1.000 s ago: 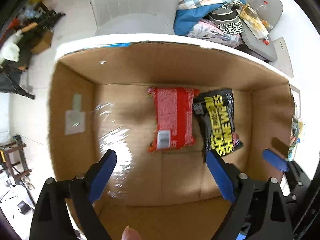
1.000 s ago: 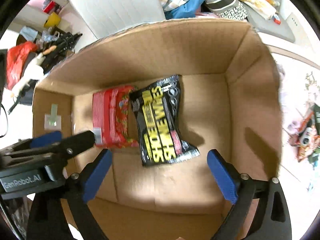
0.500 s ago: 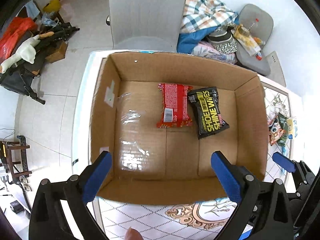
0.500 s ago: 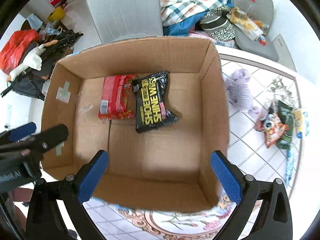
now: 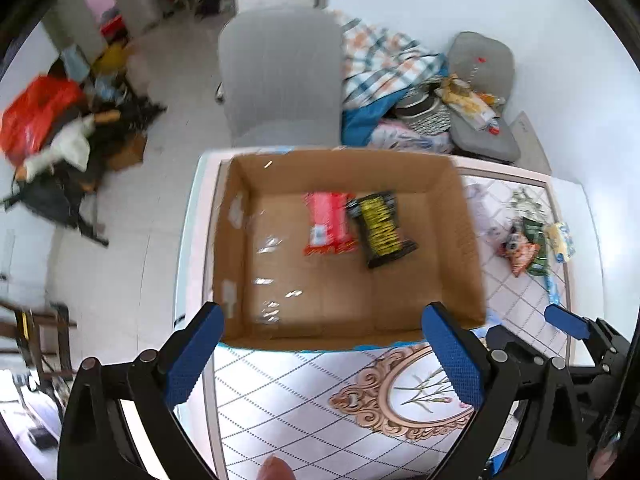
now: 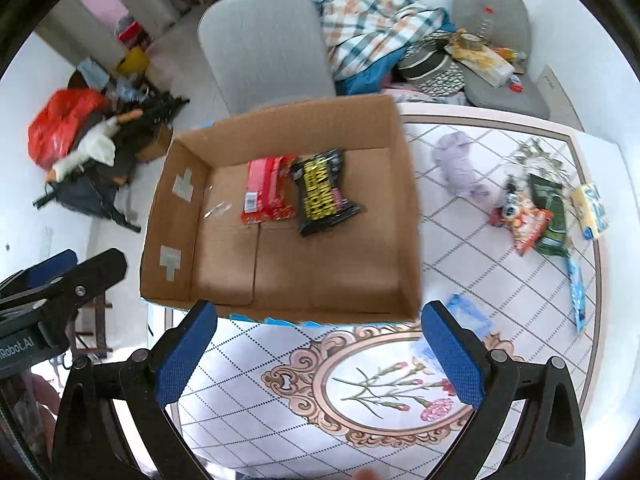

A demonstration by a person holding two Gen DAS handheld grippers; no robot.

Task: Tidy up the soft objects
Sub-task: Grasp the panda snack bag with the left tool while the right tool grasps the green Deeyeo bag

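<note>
An open cardboard box (image 5: 464, 240) (image 6: 404, 208) stands on the table. Inside lie a red packet (image 5: 328, 222) (image 6: 266, 190) and a black-and-yellow packet (image 5: 378, 224) (image 6: 322, 194). Right of the box lie a lilac soft toy (image 6: 458, 164), an orange packet (image 6: 526, 224) (image 5: 520, 250), a green packet (image 6: 550, 212), a yellow packet (image 6: 592, 210) and a blue wrapper (image 6: 576, 292). My left gripper (image 5: 322, 356) is open and empty, high above the table's near side. My right gripper (image 6: 320, 354) is open and empty, also near the box's front edge.
The table has a tiled pattern with a floral oval (image 6: 384, 392). A grey chair (image 5: 280, 76) stands behind the table. Clothes and cushions (image 6: 400, 40) are piled at the back right. Clutter with a red bag (image 5: 36, 116) lies on the floor at left.
Both grippers have pulled up and back out of the box, so the box looks smaller and the table front now shows. The two packets stay in the box.
</note>
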